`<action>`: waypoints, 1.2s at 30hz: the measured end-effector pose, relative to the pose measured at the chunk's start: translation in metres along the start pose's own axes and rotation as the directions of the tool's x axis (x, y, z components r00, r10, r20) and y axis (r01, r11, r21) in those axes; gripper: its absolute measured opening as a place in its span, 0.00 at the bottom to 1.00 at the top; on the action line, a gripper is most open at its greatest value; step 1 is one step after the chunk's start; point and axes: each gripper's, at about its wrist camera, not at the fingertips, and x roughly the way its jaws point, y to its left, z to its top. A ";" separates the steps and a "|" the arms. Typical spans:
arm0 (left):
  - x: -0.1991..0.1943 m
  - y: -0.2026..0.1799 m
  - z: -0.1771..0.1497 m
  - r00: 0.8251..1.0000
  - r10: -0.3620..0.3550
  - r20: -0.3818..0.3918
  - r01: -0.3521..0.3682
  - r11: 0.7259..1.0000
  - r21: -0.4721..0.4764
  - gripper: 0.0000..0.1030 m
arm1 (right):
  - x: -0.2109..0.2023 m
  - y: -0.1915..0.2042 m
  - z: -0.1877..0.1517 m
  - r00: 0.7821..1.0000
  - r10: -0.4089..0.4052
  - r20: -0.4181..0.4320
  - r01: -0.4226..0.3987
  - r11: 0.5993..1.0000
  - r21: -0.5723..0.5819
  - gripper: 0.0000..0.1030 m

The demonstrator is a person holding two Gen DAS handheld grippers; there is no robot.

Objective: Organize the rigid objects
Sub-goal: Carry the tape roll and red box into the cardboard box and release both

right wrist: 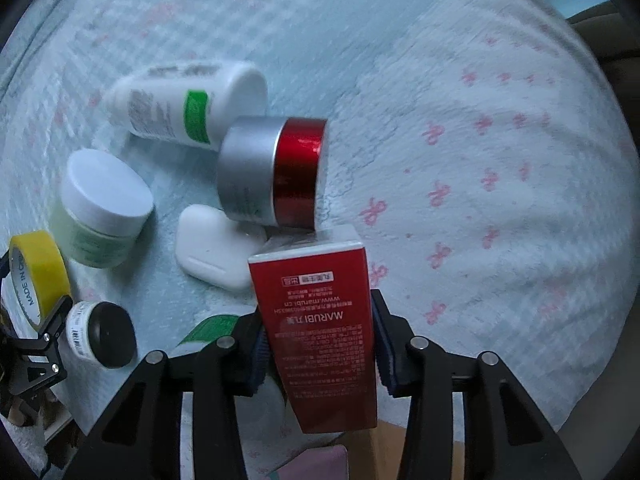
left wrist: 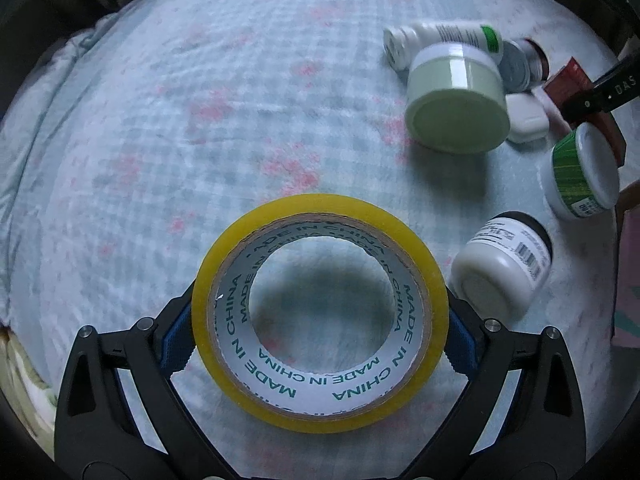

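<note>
My left gripper (left wrist: 320,332) is shut on a yellow tape roll (left wrist: 420,272), held above the light blue bedspread (left wrist: 200,120); the roll also shows in the right wrist view (right wrist: 38,264). My right gripper (right wrist: 318,340) is shut on a red MARUBI box (right wrist: 320,340), held upright over the bed; the box shows in the left wrist view (left wrist: 568,80). Jars and bottles lie in a cluster between the grippers.
A pale green jar (left wrist: 456,96), a white bottle with a green band (right wrist: 188,104), a silver-and-red jar (right wrist: 276,172), a white case (right wrist: 212,248), a green-striped jar (left wrist: 580,172) and a black-lidded white jar (left wrist: 504,264) lie on the bed. A pink item (left wrist: 628,276) sits at the right edge.
</note>
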 end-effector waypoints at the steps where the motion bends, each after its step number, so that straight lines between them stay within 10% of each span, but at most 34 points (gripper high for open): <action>1: -0.005 0.002 0.000 1.000 0.004 0.005 -0.004 1.000 -0.005 0.95 | -0.010 -0.005 -0.002 1.000 0.000 0.012 0.000 1.000 -0.006 0.39; 8: -0.065 0.011 0.002 0.997 0.029 0.076 -0.026 0.999 -0.032 0.95 | -0.095 -0.047 -0.026 0.991 0.034 0.131 -0.040 0.998 0.041 0.39; 16: -0.171 -0.018 0.008 0.984 0.005 0.180 -0.009 1.000 0.019 0.95 | -0.165 0.048 -0.105 0.966 0.066 0.250 -0.091 0.992 0.089 0.39; 25: -0.275 -0.126 0.016 0.955 -0.127 0.268 0.076 0.978 0.194 0.95 | -0.232 0.010 -0.201 0.952 0.032 0.303 -0.070 0.991 0.114 0.39; 36: -0.273 -0.281 0.026 0.938 -0.307 0.161 0.239 0.909 0.341 0.95 | -0.217 -0.094 -0.297 0.970 0.006 0.245 -0.084 0.947 0.310 0.39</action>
